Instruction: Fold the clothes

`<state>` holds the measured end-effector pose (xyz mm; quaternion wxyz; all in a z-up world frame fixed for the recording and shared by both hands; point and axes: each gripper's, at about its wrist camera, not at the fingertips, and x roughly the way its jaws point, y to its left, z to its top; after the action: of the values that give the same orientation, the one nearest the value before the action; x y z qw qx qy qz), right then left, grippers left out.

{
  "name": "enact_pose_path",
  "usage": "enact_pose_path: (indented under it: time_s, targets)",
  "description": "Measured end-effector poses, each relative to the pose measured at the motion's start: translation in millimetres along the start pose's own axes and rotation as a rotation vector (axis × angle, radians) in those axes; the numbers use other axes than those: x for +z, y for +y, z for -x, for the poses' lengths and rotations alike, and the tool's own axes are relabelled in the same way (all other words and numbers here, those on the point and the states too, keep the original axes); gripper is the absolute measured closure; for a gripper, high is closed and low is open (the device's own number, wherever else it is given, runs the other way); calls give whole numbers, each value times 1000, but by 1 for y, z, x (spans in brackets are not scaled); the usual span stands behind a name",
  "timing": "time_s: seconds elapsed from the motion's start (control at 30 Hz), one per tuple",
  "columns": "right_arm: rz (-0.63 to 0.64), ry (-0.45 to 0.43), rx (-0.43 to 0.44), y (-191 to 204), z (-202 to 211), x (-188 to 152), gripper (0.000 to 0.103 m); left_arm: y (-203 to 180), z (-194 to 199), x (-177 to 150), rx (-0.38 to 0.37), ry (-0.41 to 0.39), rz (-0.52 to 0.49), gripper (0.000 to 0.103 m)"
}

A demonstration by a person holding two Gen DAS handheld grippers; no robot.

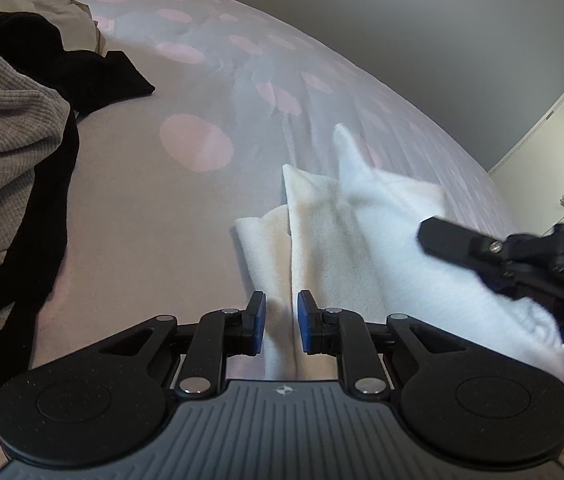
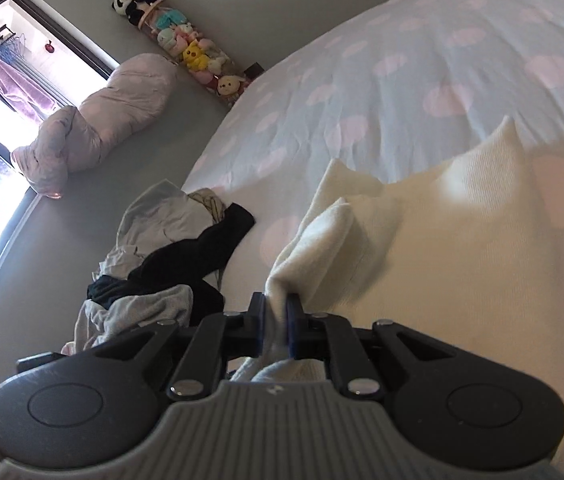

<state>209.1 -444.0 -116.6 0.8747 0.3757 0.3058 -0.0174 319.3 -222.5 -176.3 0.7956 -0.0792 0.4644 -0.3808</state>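
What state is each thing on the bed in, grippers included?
White garment: partly folded, bunched, lifted at one edge.
Right gripper: shut on the white garment's edge.
Left gripper: jaws narrowly apart, white garment between them; grip unclear.
Clothes pile: unfolded, heaped.
Dotted bedcover: spread out, lightly wrinkled.

Each black claw (image 1: pixel 280 322) has blue pads (image 1: pixel 304 320), silver screws and a ribbed grey body.
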Motion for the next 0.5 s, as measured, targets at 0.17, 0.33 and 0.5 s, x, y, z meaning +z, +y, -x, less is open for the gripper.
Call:
enact_pose_path:
  time_s: [0.17, 0.33, 0.5]
  targets:
    - [5, 56, -25, -7, -26, -15, 90, 3, 1, 3, 11, 6, 9, 88]
    - [12, 89, -25, -13, -34, -23, 89, 4, 0, 5, 33, 18, 2, 88]
    - [60, 117, -6, -4, -29, -25, 79, 2, 5, 7, 38, 11, -2, 88]
